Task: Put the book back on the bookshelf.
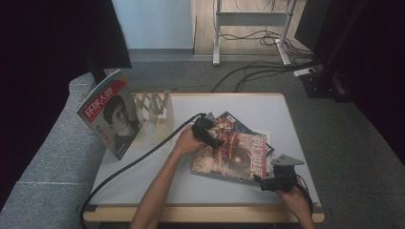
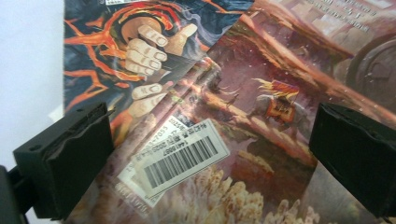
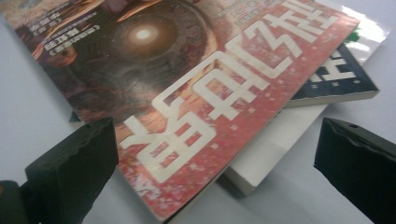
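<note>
Worktop (image 1: 143, 176) is seen pale, with a grey sofa-like surface (image 1: 47, 157) along its left edge. A portrait magazine (image 1: 111, 114) is stood upright at the worktop's left rear, leaned against a wooden accordion rack (image 1: 155, 109). A stack of magazines is laid flat right of centre: the red-covered magazine (image 1: 234, 152) is on top, a dark-covered magazine (image 1: 239, 123) and a white book (image 3: 275, 144) are partly covered beneath it. In the left gripper view a barcode label (image 2: 180, 156) is seen on the top cover, with a flame-patterned cover (image 2: 126, 51) below it. Left tongs (image 1: 210, 136) are held over the stack's left edge, the jaws spread wide either side of the cover, nothing gripped. Right tongs (image 1: 267, 183) are held at the stack's near right corner, the jaws also wide apart, the red cover's corner seen between them but not clamped. A black cable (image 1: 143, 157) is trailed from the left tongs across the worktop.
</note>
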A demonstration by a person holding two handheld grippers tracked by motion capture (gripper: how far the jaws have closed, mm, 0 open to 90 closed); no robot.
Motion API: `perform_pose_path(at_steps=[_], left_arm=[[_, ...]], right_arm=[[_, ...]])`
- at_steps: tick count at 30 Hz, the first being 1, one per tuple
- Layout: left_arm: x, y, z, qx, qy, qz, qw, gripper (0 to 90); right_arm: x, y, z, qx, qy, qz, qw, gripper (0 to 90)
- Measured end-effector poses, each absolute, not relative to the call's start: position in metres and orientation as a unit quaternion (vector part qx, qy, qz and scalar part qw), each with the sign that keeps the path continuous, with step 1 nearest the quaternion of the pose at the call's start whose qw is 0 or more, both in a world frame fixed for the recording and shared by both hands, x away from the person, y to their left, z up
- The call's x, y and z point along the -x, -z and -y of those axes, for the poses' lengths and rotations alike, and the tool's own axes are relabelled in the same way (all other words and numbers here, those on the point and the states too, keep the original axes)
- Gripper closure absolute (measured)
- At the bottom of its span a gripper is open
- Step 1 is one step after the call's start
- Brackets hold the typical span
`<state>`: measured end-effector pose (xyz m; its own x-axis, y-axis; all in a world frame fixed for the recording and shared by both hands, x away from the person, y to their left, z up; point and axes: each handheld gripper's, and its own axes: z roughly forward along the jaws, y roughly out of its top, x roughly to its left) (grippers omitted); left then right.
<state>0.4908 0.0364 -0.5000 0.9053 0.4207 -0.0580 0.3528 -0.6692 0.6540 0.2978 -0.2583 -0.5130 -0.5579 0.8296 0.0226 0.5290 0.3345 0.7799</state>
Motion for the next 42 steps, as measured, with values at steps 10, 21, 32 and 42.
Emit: perform_pose_path(at_steps=[10,21,32,42], left_arm=[[-0.486,0.499,-0.036,-0.913,-0.05,-0.222,0.339,0.0],[-0.472,0.499,-0.042,-0.911,-0.053,-0.232,0.338,0.0],[-0.458,0.498,-0.045,-0.911,-0.051,-0.237,0.333,0.0],[-0.442,0.498,-0.044,-0.913,-0.052,-0.236,0.329,0.0]], right_arm=[[-0.293,0.519,0.254,-0.422,-0.373,-0.803,0.199,0.0],[-0.297,0.516,0.266,-0.433,-0.361,-0.795,0.221,0.0],[-0.309,0.513,0.283,-0.452,-0.347,-0.789,0.229,0.0],[-0.327,0.514,0.302,-0.478,-0.334,-0.775,0.242,0.0]])
